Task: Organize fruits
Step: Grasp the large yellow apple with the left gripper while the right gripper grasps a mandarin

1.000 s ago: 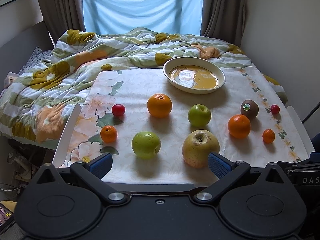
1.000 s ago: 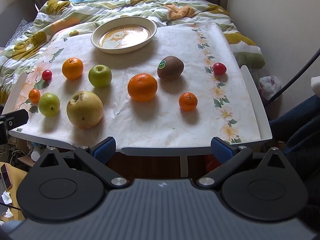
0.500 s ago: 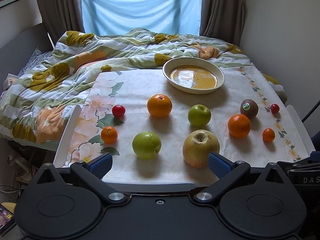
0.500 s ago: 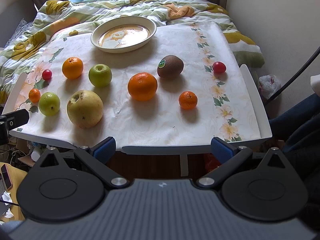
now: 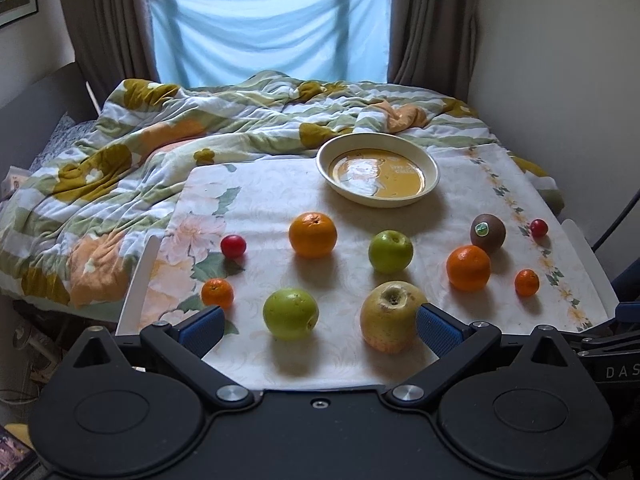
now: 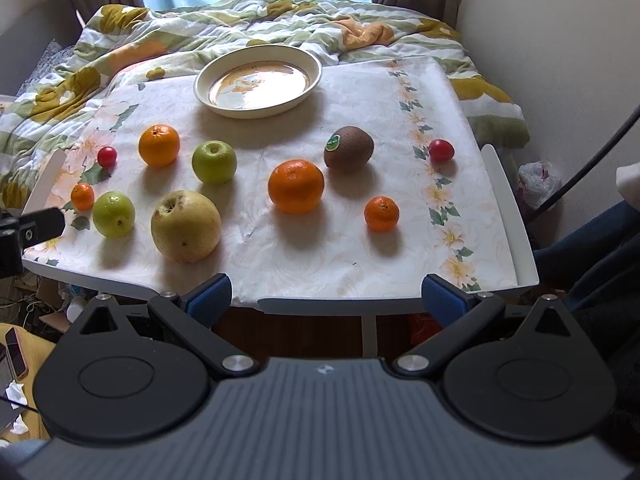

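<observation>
Both tongs hang back at the table's near edge, empty and spread wide. The left gripper (image 5: 318,326) frames a green apple (image 5: 291,313) and yellow pear (image 5: 391,322); the right gripper (image 6: 326,298) faces oranges; farthest, the empty bowl (image 6: 258,82) probably awaits fruit.

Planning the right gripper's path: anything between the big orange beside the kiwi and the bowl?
Nothing. In the right wrist view, only bare floral cloth runs from the big orange to the bowl; the kiwi sits off to the right.
</observation>
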`<action>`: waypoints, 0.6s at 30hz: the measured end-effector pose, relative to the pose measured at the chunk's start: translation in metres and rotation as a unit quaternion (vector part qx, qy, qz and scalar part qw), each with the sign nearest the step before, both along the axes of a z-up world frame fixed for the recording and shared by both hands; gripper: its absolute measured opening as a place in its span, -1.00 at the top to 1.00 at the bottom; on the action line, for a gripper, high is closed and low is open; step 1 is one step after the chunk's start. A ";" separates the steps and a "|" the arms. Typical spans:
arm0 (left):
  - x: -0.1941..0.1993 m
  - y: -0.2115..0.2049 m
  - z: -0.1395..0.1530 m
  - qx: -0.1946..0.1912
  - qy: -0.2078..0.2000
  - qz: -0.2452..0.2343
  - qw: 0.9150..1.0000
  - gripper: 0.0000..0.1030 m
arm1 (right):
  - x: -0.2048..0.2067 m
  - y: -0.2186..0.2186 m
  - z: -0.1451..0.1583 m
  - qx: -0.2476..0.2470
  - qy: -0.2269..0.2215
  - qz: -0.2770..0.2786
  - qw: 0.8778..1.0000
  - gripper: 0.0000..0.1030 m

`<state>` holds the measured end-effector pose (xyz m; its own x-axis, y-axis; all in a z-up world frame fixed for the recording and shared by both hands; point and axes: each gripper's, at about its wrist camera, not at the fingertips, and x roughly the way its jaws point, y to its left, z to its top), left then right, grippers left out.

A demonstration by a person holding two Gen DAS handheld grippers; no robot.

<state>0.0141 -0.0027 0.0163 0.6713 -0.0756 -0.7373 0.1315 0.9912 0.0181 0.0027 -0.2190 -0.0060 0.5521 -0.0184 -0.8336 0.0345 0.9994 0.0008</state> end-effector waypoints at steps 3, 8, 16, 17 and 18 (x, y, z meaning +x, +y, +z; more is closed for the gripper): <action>0.002 -0.007 -0.007 0.016 -0.013 -0.011 1.000 -1.00 | 0.003 -0.006 -0.002 0.009 0.002 -0.009 1.000 -1.00; 0.003 -0.023 -0.022 0.039 -0.035 -0.007 0.999 -1.00 | 0.008 -0.019 -0.012 0.006 -0.014 -0.002 1.000 -1.00; 0.010 -0.049 -0.047 0.035 -0.029 0.034 0.998 -1.00 | 0.026 -0.056 -0.031 0.027 -0.041 0.037 0.998 -1.00; 0.012 -0.055 -0.052 0.045 -0.025 0.038 0.998 -1.00 | 0.029 -0.060 -0.035 0.028 -0.040 0.047 0.998 -1.00; 0.013 -0.060 -0.057 0.051 -0.021 0.042 0.998 -1.00 | 0.032 -0.064 -0.039 0.028 -0.039 0.058 0.997 -1.00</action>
<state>0.0270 -0.0624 -0.0404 0.7031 0.0564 -0.7089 0.0444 0.9914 0.1230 0.0348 -0.2828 -0.0447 0.6108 0.0939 -0.7862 -0.0831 0.9951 0.0543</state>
